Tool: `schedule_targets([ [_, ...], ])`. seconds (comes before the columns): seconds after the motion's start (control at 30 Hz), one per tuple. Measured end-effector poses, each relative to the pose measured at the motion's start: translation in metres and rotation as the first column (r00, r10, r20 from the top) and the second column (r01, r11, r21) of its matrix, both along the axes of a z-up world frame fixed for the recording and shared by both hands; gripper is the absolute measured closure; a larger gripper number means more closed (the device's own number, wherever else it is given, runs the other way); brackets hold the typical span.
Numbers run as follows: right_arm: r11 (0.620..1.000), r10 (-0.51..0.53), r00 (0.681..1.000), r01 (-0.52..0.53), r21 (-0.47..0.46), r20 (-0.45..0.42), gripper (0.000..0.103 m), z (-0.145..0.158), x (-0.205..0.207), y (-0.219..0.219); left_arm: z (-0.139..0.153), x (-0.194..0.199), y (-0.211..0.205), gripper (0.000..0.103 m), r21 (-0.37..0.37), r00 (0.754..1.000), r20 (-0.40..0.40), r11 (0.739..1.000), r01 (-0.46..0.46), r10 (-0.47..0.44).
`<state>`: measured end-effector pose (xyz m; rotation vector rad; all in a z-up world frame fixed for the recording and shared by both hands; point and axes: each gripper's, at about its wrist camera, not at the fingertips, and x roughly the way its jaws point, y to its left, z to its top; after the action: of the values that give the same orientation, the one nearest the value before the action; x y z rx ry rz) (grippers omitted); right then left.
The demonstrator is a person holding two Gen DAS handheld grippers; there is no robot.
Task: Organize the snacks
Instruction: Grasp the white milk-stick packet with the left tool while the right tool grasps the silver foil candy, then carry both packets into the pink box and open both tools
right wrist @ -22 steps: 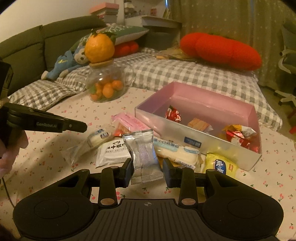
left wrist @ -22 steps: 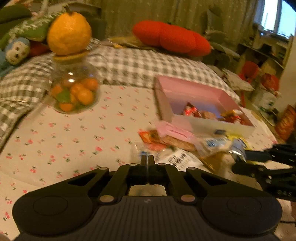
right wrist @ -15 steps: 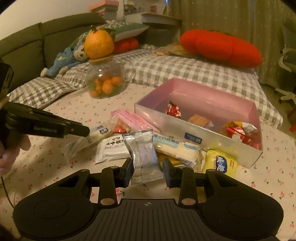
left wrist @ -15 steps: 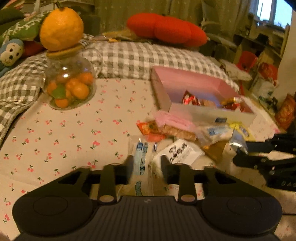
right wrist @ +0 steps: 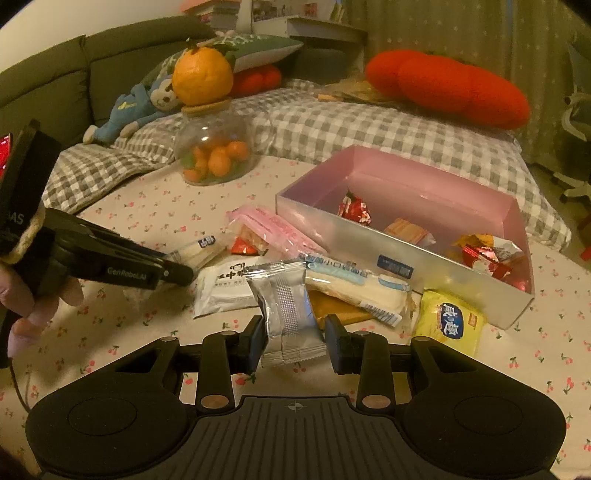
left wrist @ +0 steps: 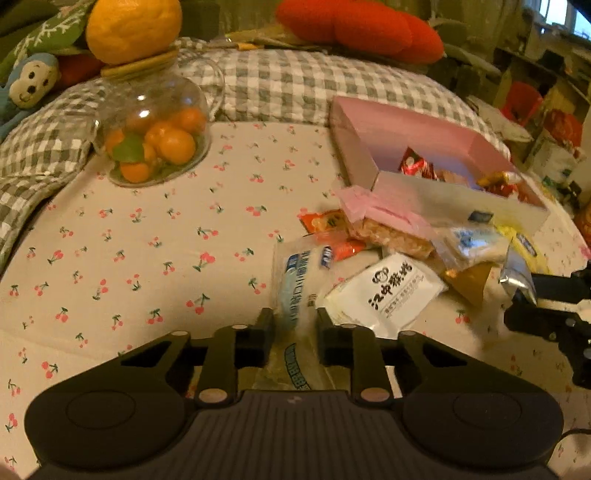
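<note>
While both claws carry a packet, neither hold looks secure.

Left claw (left wrist: 294, 332): fingers closed on a clear packet (left wrist: 295, 295) with blue print; the packet runs lengthwise between the pads and out ahead of the tips, its far end resting on the cherry-print cloth (left wrist: 147, 236). Risk: slick film, soft contents; a lift may let it slide out, or a hard squeeze may crush it.

Right claw (right wrist: 295, 341): fingers closed on the lower part of a silver packet (right wrist: 286, 306), held upright above the cloth. Risk: only the bottom is pinched, so the top may flop or twist free on the way over.

Pink box (right wrist: 369, 236): ahead and to the right of both claws, already holding several snacks. Risk: its near wall stands between claw and floor; a low carry may snag a packet on the rim.

Loose pile, just ahead of the claws: white packet (left wrist: 384, 291), long packet (right wrist: 354, 288), yellow packet (right wrist: 448, 325). Risk: a trailing packet end may drag these.

Glass jar (left wrist: 155, 136), ahead left, orange (left wrist: 133, 29) on its lid: well apart; low risk.
</note>
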<state>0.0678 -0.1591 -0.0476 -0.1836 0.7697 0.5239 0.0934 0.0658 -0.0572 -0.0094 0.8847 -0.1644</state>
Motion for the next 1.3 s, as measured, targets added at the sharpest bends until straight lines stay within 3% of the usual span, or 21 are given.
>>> schedule_targets([
  [0.3,1.000,-0.012,1.000,0.012,0.011,0.021,0.070,0.007,0.000,0.001,0.014,-0.005,0.004,0.091,-0.044,0.998,0.041,0.998,-0.037,0.039],
  [0.67,0.997,-0.063,0.997,0.061,0.041,0.049,0.070,0.020,0.011,-0.008,0.043,-0.003,0.007,0.091,-0.156,0.991,0.092,0.985,-0.077,0.092],
  [1.0,0.987,-0.152,0.985,0.147,0.072,0.076,0.070,0.040,0.047,-0.035,0.057,0.025,-0.037,0.091,-0.106,0.990,0.138,0.994,0.011,0.004],
  [1.3,0.967,-0.252,0.964,0.248,0.048,0.087,0.069,0.031,0.103,-0.061,0.054,0.075,-0.087,0.091,-0.092,0.989,0.143,0.994,0.054,-0.040],
])
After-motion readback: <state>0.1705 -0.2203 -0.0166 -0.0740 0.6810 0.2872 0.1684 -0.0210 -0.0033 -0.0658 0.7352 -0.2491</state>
